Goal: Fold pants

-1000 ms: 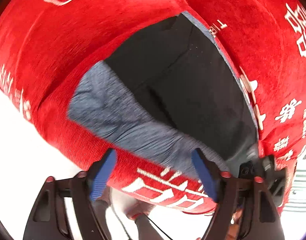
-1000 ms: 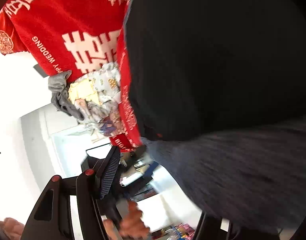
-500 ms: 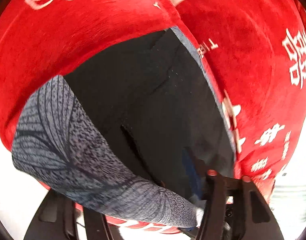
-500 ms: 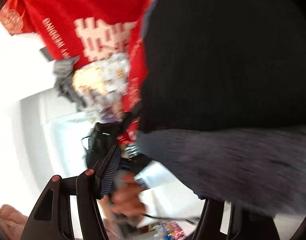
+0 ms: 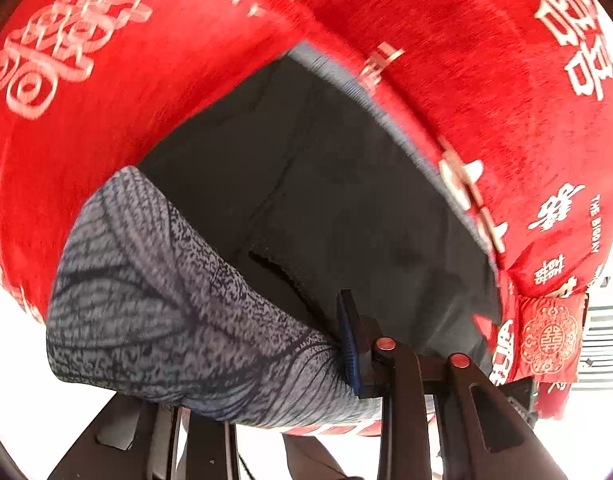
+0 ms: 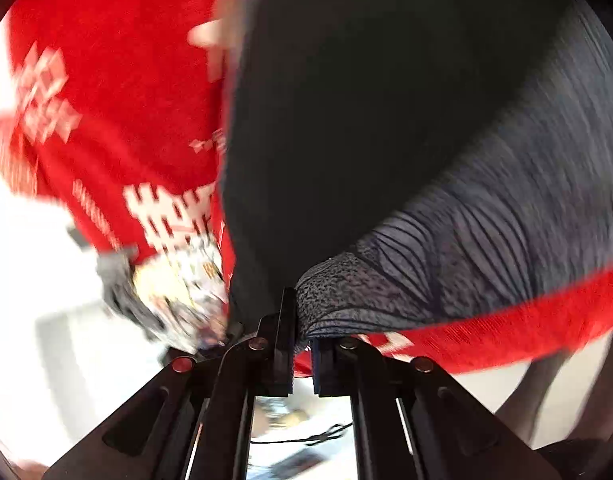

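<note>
Dark pants (image 5: 346,208) with a grey ribbed waistband (image 5: 166,300) lie on a red cloth with white characters (image 5: 106,80). My left gripper (image 5: 338,360) is shut on the waistband, which bunches against its right pad and hides the left finger. In the right wrist view my right gripper (image 6: 302,344) is shut on the other end of the grey waistband (image 6: 446,272), with the dark pants (image 6: 346,120) stretching away above it.
The red cloth (image 6: 126,100) covers the surface around the pants. A heap of grey and patterned clothes (image 6: 170,292) lies at the cloth's edge left of my right gripper. White floor and a cable show below.
Both grippers went from open around the waistband to shut on it. The waistband is now gathered and lifted at both ends.
</note>
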The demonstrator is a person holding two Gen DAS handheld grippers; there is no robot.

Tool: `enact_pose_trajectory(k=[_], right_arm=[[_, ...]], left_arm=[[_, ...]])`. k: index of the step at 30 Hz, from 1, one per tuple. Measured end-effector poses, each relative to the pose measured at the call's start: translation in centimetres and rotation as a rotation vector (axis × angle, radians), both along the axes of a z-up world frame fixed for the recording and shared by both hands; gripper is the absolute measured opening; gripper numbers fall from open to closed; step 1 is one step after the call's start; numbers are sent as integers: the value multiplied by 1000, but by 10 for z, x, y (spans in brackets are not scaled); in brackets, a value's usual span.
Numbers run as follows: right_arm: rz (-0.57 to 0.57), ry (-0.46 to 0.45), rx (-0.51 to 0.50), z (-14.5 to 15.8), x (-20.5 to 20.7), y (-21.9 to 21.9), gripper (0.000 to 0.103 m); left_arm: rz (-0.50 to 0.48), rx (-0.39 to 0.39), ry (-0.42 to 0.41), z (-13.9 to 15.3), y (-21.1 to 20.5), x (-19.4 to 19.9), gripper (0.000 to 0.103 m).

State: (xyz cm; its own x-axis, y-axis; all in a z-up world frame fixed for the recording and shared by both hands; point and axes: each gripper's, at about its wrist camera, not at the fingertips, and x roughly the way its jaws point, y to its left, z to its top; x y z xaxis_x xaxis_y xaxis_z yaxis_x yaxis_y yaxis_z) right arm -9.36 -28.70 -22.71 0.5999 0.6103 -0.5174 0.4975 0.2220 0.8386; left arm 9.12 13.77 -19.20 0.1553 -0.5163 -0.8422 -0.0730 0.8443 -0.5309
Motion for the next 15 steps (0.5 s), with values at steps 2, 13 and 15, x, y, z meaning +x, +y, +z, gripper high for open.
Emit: enact_pose_trajectory(k=[2,13,15], right_arm=[[49,-38,-43,22,25,-12,6],[376,-38,-187,42,238,-81,11],[418,1,-206,16,262,-87,19]], left_arm=[[-5,5,-48,19,-10,13,31],[125,332,-215,9,-83,147,83],[155,398,-167,-18,-89,165,83]])
